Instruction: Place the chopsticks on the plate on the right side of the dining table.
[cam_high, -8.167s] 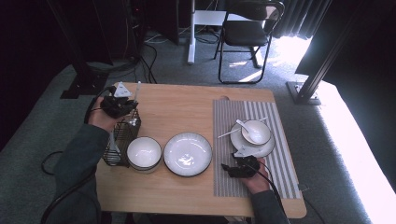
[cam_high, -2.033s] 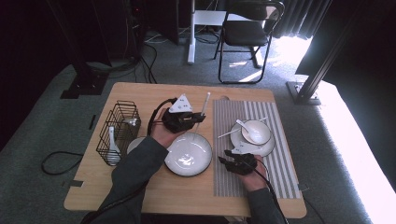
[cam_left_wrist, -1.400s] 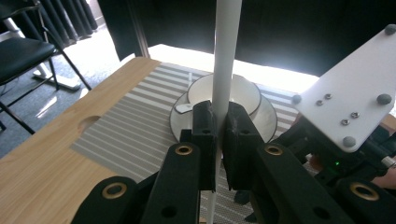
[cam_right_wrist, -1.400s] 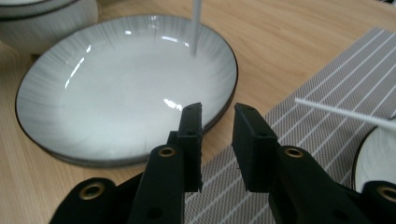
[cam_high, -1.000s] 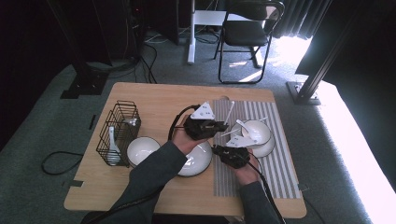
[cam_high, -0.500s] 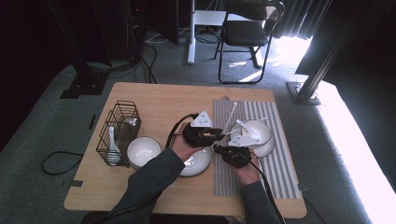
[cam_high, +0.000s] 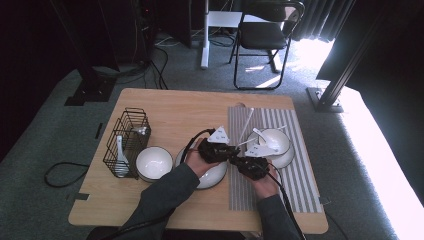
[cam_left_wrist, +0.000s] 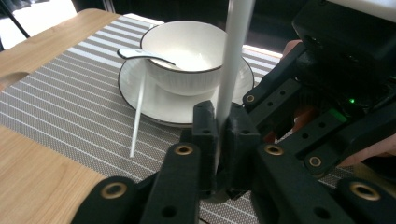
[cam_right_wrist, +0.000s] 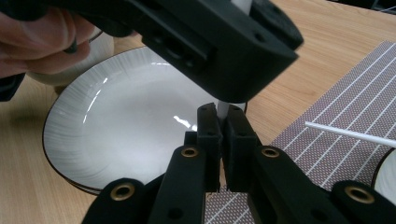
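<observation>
High view: the light wooden table fills the middle of the frame, with a grey striped placemat on its right half. At the left stands a black wire basket with a white spoon in it. Just right of the basket sits a small white bowl, and right of that a wide white plate. In the centre, the left gripper and the right gripper meet, tips almost touching, at the placemat's left edge. A thin white chopstick rises from them toward the upper part of the mat. Right of the grippers a white bowl on a white saucer rests on the mat, with a white ceramic spoon lying across it.

Left gripper view: the left gripper has its jaws drawn narrow, clamped on the chopstick, which runs up out of the top of the frame. Its jaws have just been closing, with the stick between them. Behind, in the upper centre, is the bowl on its saucer with the spoon, and a second white chopstick lies on the mat at centre left. The other gripper fills the right side.

Right gripper view: the right gripper is pinched tight on the lower end of the same chopstick. The plate lies behind at left, the placemat at right.
</observation>
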